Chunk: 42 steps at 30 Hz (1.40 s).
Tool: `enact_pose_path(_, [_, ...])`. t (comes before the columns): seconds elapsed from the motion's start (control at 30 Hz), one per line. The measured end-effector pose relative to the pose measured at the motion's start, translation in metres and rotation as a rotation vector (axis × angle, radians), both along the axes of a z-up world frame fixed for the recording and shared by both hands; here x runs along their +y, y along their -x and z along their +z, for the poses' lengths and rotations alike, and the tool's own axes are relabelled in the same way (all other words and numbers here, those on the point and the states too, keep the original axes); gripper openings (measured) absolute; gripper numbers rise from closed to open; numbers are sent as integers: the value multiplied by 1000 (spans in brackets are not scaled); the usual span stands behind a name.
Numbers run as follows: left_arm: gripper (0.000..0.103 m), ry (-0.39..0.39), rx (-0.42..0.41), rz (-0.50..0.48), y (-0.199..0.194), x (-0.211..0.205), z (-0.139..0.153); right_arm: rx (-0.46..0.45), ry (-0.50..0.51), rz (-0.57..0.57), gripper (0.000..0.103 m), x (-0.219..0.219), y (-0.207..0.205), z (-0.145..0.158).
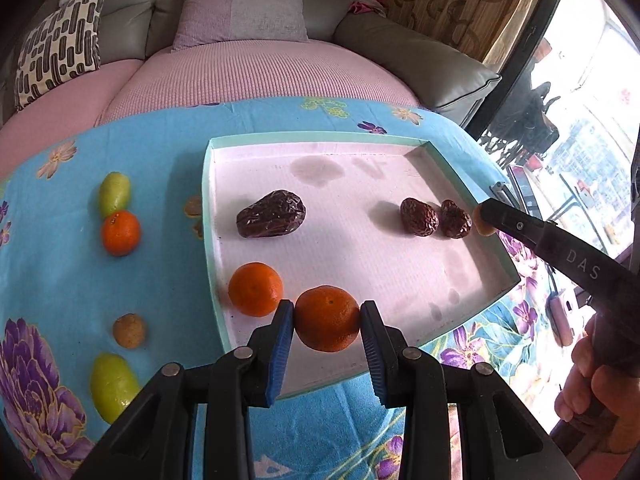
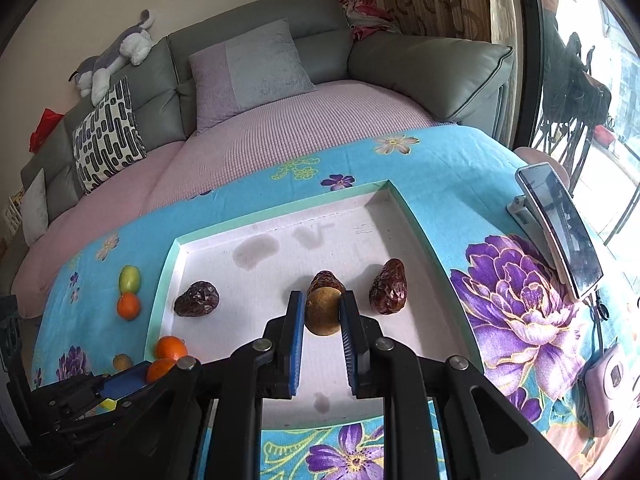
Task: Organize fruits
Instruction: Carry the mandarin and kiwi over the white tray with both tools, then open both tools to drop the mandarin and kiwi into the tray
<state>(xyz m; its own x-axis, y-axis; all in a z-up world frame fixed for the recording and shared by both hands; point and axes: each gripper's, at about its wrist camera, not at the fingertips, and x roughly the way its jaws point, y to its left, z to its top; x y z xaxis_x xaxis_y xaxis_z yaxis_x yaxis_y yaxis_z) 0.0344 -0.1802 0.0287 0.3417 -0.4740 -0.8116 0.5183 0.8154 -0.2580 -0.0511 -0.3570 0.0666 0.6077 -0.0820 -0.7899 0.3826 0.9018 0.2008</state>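
Observation:
My left gripper (image 1: 327, 309) is shut on an orange tangerine (image 1: 327, 320) over the near left part of the white tray (image 1: 360, 152). A second tangerine (image 1: 256, 289) lies beside it in the tray. A large dark date (image 1: 271, 219) and two smaller red dates (image 1: 419, 217) also lie there. My right gripper (image 2: 321, 300) is shut on a round brown fruit (image 2: 322, 314) above the tray's middle right, just in front of a red date (image 2: 325, 279). In the left wrist view the right gripper (image 1: 483, 220) reaches over the tray's right rim.
On the blue flowered cloth (image 1: 168, 152) left of the tray lie two green fruits (image 1: 114, 194), a tangerine (image 1: 121, 233) and a small brown fruit (image 1: 129, 330). A phone on a stand (image 2: 560, 232) and a pink camera (image 2: 608, 384) sit at the right. A grey sofa stands behind.

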Motion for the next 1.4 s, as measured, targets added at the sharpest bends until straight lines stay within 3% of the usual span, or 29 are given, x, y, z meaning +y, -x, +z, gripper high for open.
enact_pose_path(0.73, [36, -59, 53, -20, -3, -16, -28, 156, -61, 16, 19, 0, -16, -53])
enact_pose_path(1.17, [37, -53, 67, -16, -4, -13, -28, 178, -60, 32, 19, 4, -19, -58])
enact_pose_path(1.27, [39, -52, 76, -10, -5, -12, -28, 180, -53, 34, 19, 4, -20, -57])
enact_pose_path(1.4, [52, -52, 75, 1, -6, -10, -26, 183, -54, 36, 19, 4, -21, -58])
